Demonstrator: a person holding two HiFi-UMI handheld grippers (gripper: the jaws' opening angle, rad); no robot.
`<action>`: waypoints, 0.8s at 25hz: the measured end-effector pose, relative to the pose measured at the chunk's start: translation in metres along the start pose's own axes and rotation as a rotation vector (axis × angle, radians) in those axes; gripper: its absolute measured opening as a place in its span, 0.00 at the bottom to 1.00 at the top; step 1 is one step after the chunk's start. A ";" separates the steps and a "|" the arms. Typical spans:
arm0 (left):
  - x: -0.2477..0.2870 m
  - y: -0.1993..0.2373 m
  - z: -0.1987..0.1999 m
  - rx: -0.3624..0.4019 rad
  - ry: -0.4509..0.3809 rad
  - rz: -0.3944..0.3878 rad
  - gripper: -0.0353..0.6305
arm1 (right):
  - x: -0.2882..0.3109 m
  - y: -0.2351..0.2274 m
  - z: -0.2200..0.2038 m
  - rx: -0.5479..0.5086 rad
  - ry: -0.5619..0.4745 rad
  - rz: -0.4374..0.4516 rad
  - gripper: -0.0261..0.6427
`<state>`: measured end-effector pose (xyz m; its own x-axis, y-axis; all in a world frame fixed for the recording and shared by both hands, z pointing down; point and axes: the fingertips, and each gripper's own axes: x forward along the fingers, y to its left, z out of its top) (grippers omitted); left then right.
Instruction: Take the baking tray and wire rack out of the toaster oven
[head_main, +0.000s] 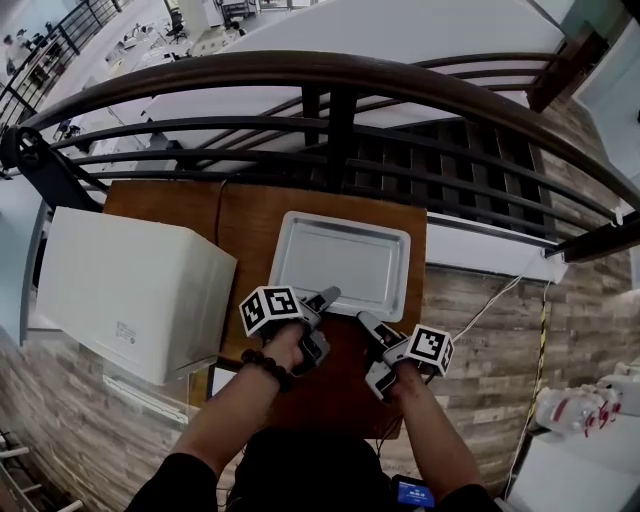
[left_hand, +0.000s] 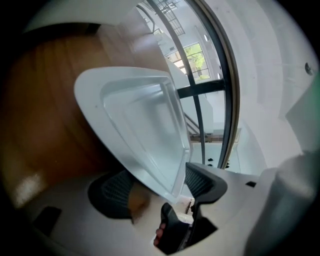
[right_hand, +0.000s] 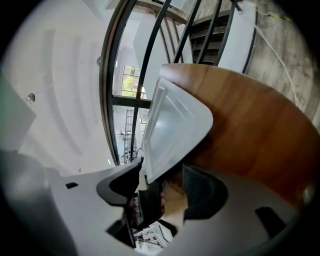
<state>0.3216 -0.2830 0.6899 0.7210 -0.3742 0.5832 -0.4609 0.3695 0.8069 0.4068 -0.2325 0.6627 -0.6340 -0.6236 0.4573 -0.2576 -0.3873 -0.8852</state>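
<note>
The silver baking tray (head_main: 340, 262) lies flat on the wooden table (head_main: 250, 215), to the right of the white toaster oven (head_main: 130, 290). My left gripper (head_main: 328, 296) is at the tray's near edge, its jaws open with the rim between them. In the left gripper view the tray (left_hand: 135, 115) runs down into the gap of the left gripper (left_hand: 157, 187) with space on both sides. My right gripper (head_main: 366, 322) is at the near edge too, open. In the right gripper view the tray's corner (right_hand: 172, 125) sits between the jaws of the right gripper (right_hand: 162, 187), not pinched. No wire rack is in view.
A dark metal railing (head_main: 330, 75) curves past the table's far side, with a drop to a lower floor beyond it. The oven fills the table's left part. A white cable (head_main: 490, 305) runs over the wood-look floor at the right.
</note>
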 end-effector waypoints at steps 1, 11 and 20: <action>0.000 0.000 -0.002 0.002 0.015 -0.003 0.53 | 0.003 -0.003 0.003 -0.002 -0.003 -0.004 0.44; -0.017 0.008 -0.017 0.121 0.069 0.025 0.53 | 0.019 -0.003 0.019 -0.008 -0.017 -0.026 0.44; -0.038 0.003 -0.031 0.375 0.022 0.069 0.53 | -0.002 0.011 -0.003 -0.264 -0.017 -0.099 0.38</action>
<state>0.3095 -0.2413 0.6674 0.6909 -0.3391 0.6385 -0.6632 0.0545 0.7465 0.4028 -0.2338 0.6519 -0.5844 -0.6038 0.5422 -0.5002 -0.2581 -0.8265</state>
